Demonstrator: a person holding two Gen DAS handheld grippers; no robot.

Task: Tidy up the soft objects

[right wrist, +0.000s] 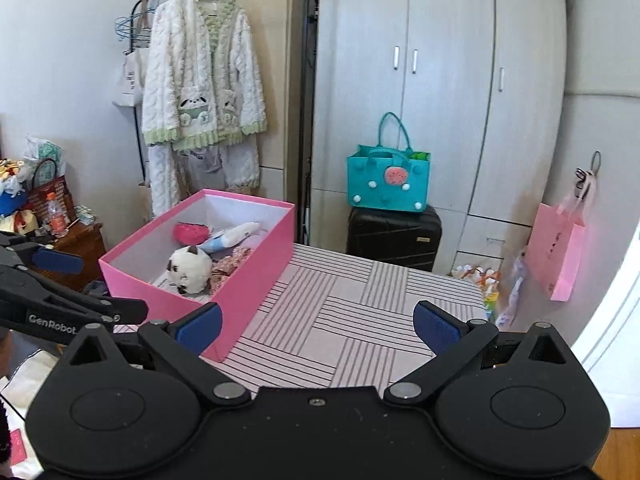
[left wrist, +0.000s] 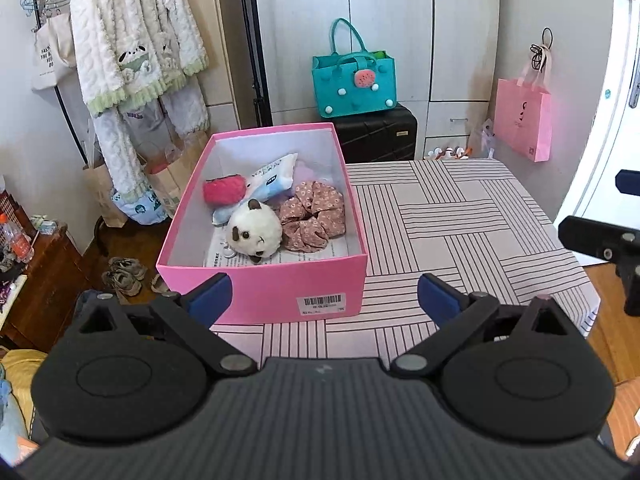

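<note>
A pink box [left wrist: 264,280] stands on the striped table [left wrist: 460,216]; it also shows in the right wrist view [right wrist: 248,280]. Inside lie a white plush panda [left wrist: 254,232], a floral scrunchie [left wrist: 314,214], a red pouch [left wrist: 224,191] and a blue-white tissue pack [left wrist: 272,178]. The plush also shows in the right wrist view [right wrist: 190,268]. My left gripper [left wrist: 324,300] is open and empty, just in front of the box. My right gripper [right wrist: 318,330] is open and empty over the table, to the right of the box.
A teal bag [left wrist: 354,80] sits on a black suitcase [left wrist: 376,136] behind the table. A pink paper bag [left wrist: 524,120] hangs on the right wall. A fleece robe [left wrist: 136,40] hangs at the left. A wooden cabinet [left wrist: 44,276] stands left of the table.
</note>
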